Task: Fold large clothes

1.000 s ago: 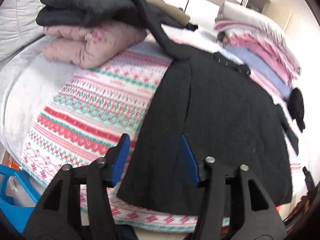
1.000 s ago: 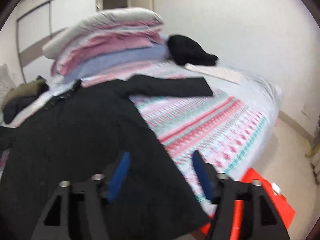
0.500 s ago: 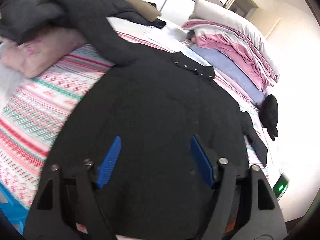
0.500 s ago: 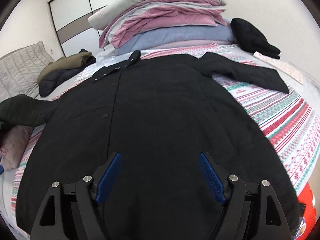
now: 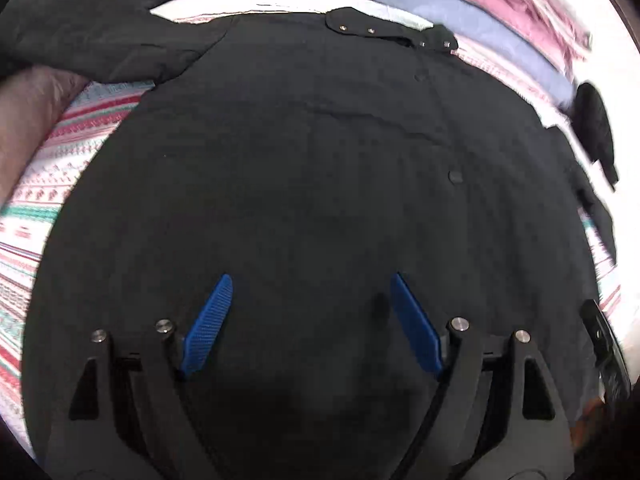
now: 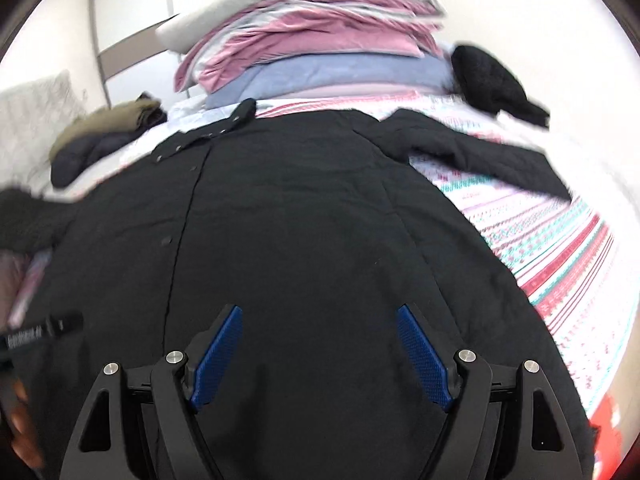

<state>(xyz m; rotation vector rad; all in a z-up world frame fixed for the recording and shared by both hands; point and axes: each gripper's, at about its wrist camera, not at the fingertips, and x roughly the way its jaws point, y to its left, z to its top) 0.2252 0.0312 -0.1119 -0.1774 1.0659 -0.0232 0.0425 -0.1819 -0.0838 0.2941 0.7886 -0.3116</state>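
A large black coat (image 5: 304, 168) (image 6: 304, 216) lies spread flat on a bed, collar at the far end, one sleeve (image 6: 476, 156) stretched out to the right and the other sleeve (image 5: 92, 48) to the far left. My left gripper (image 5: 310, 280) hovers over the coat's lower middle. Its blue-padded jaws are opening and nothing is between them. My right gripper (image 6: 318, 312) hangs over the same lower part of the coat, open and empty. The hem below both grippers is hidden by their bodies.
The bed wears a red, green and white patterned cover (image 6: 560, 248). A stack of folded pink, grey and blue bedding (image 6: 312, 48) sits at the head. Dark and olive garments (image 6: 104, 132) lie far left, a black knit item (image 6: 488, 80) far right, a pink cushion (image 5: 36, 120) at the left.
Both grippers have swung in from the bed's sides to the coat's lower middle and come lower. The left jaws have spread wider. The right jaws look as wide as before.
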